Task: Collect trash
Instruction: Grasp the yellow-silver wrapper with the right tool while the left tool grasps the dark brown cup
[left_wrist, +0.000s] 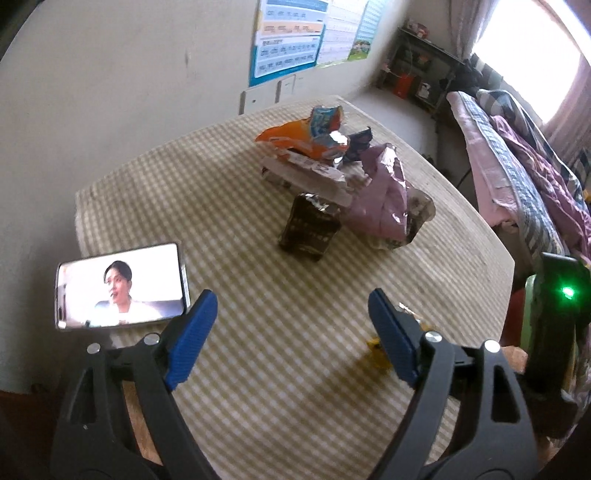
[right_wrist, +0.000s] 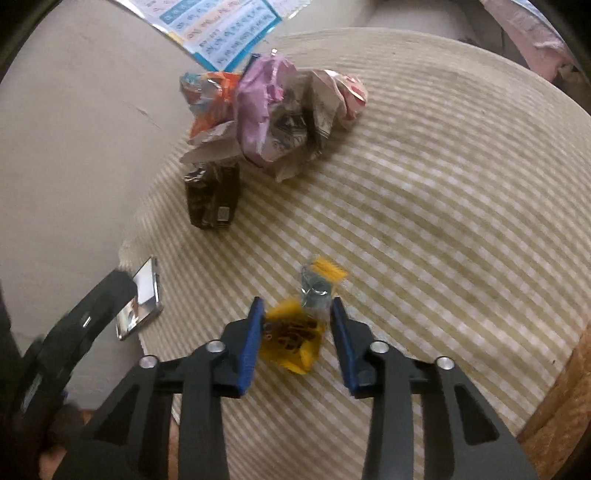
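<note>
At lower centre of the right wrist view, the right gripper (right_wrist: 297, 314) straddles a yellow wrapper (right_wrist: 293, 338) on the checked tablecloth (right_wrist: 443, 221), jaws partly closed, the right pad apparently clear, lined up for a pickup. Beyond, the left gripper (left_wrist: 291, 302) hangs wide and empty, facing the wrapper pile (left_wrist: 332, 166) at upper centre.

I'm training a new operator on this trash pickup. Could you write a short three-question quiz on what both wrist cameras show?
1. True or false: the yellow wrapper lies between the right gripper fingers.
2. Which item is not trash? A. dark packet B. phone C. pink bag
3. What covers the table?

Key:
1. True; the left blue pad looks to touch it, the right pad stands apart.
2. B; its screen is lit, playing a video.
3. A checked tablecloth.
</note>
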